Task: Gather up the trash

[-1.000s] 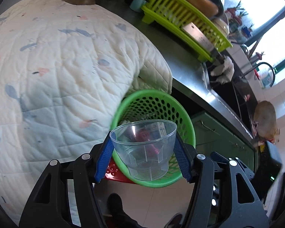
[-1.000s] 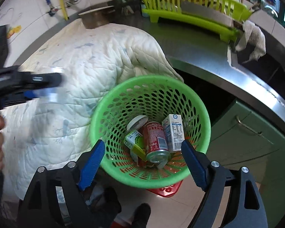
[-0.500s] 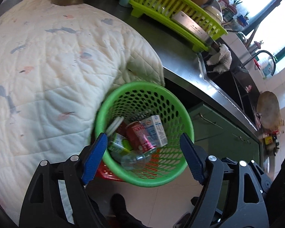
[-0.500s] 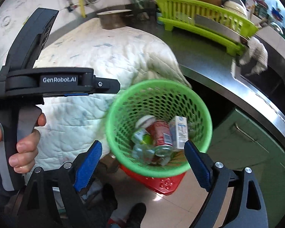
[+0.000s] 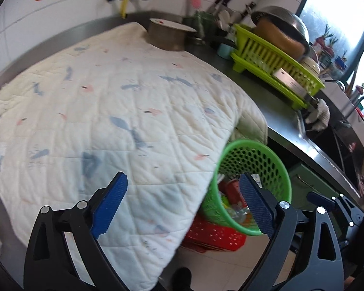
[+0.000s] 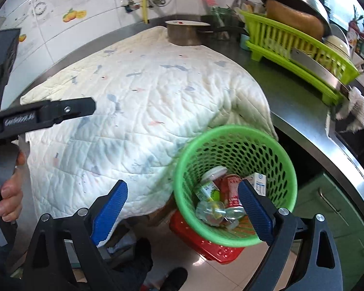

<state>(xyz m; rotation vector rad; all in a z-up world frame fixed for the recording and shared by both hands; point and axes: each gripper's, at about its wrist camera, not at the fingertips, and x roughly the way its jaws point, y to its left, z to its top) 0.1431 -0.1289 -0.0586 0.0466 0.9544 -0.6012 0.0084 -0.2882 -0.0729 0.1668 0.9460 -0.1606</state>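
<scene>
Both grippers hang spread wide with nothing between their blue pads: the left gripper (image 5: 183, 202) over the near edge of a white quilted cloth (image 5: 104, 121), the right gripper (image 6: 182, 208) a little further right, with its right pad in front of the green perforated basket (image 6: 276, 150). The basket sits below the near right corner of the cloth-covered table (image 6: 301, 106), resting on a red perforated crate (image 6: 213, 247) on the tiled floor. Inside it lies the collected trash: a clear plastic cup (image 6: 210, 212) on its side at the near edge, a red drink can (image 6: 231, 191) beside it, a small white and blue carton (image 6: 259, 180) to the right, and a green-labelled container with a white lid (image 6: 211, 181) to the left. In the right wrist view the left gripper's black body shows at the far left, held in the person's hand (image 6: 9, 194). At the far side of the table stand a lidded metal pot (image 6: 185, 30) on the cloth and, to its right, a lime green dish rack (image 6: 298, 48) holding bowls and a cleaver. A white rag (image 6: 354, 109) hangs at the rack's right end by the sink
</scene>
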